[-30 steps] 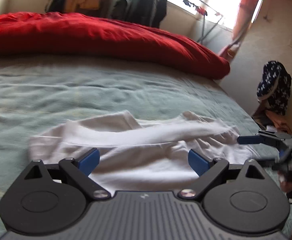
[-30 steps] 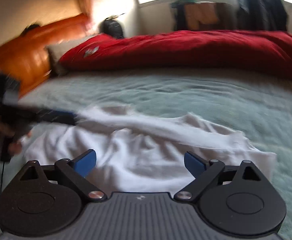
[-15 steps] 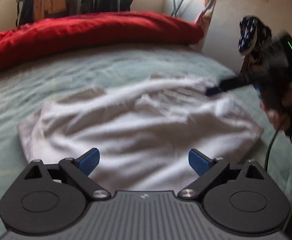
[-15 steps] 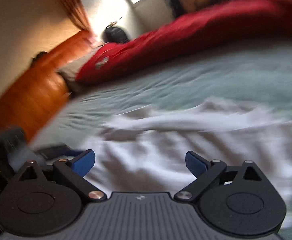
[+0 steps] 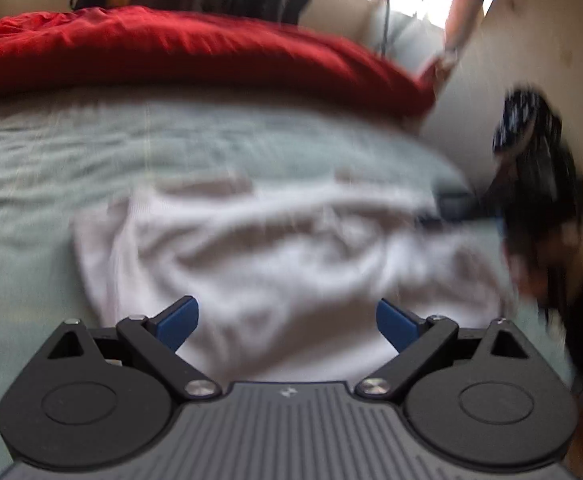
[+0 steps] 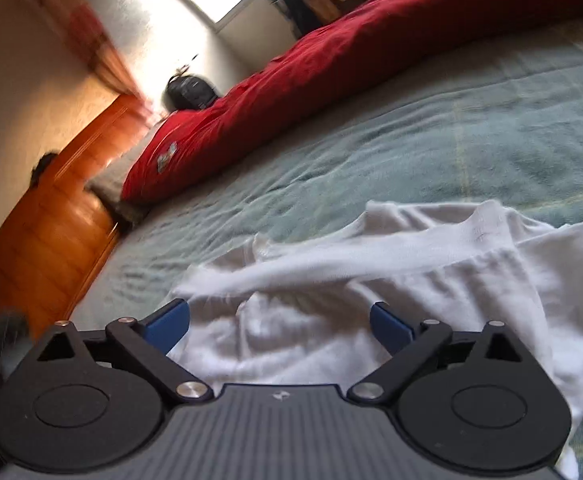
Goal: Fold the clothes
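A white garment lies crumpled on the pale green bedspread, with a long sleeve or band stretched across its far side. My left gripper hovers open over the garment's near edge, nothing between its blue pads. My right gripper is open too, tilted, above the garment's near left part. In the left wrist view the right gripper shows blurred at the garment's right end, held by a hand. The left wrist view is smeared by motion.
A red duvet is bunched along the far side of the bed. An orange wooden headboard stands at the left in the right wrist view. A dark patterned cloth hangs by the wall at the right.
Both grippers have swung: the right one tilted and dropped toward the garment's left part, the left view shifted and blurred. The garment looks more bunched than a second ago. Both stay open.
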`<action>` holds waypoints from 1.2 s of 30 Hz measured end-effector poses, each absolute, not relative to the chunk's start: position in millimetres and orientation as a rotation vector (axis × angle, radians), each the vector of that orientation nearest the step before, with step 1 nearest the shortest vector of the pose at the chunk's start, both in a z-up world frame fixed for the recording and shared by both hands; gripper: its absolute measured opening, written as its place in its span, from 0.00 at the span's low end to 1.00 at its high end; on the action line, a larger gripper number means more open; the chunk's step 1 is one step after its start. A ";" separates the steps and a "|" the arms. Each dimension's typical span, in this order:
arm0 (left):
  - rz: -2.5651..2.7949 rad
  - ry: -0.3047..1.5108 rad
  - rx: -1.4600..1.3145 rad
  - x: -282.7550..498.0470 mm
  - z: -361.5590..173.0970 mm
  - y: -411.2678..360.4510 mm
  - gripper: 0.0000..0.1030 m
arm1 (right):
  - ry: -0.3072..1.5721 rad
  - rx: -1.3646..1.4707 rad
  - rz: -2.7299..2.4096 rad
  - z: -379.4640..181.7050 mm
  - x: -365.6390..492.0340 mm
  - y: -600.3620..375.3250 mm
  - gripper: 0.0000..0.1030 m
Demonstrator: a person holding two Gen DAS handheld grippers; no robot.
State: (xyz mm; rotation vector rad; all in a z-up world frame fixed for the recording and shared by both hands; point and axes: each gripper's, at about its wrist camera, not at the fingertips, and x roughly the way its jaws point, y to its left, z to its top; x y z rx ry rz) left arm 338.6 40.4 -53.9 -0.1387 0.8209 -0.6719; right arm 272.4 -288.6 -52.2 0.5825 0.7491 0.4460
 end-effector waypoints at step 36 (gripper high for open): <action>-0.504 0.330 1.071 172.8 -95.5 -36.3 0.93 | 0.668 -0.700 0.345 -57.4 110.3 -118.7 0.96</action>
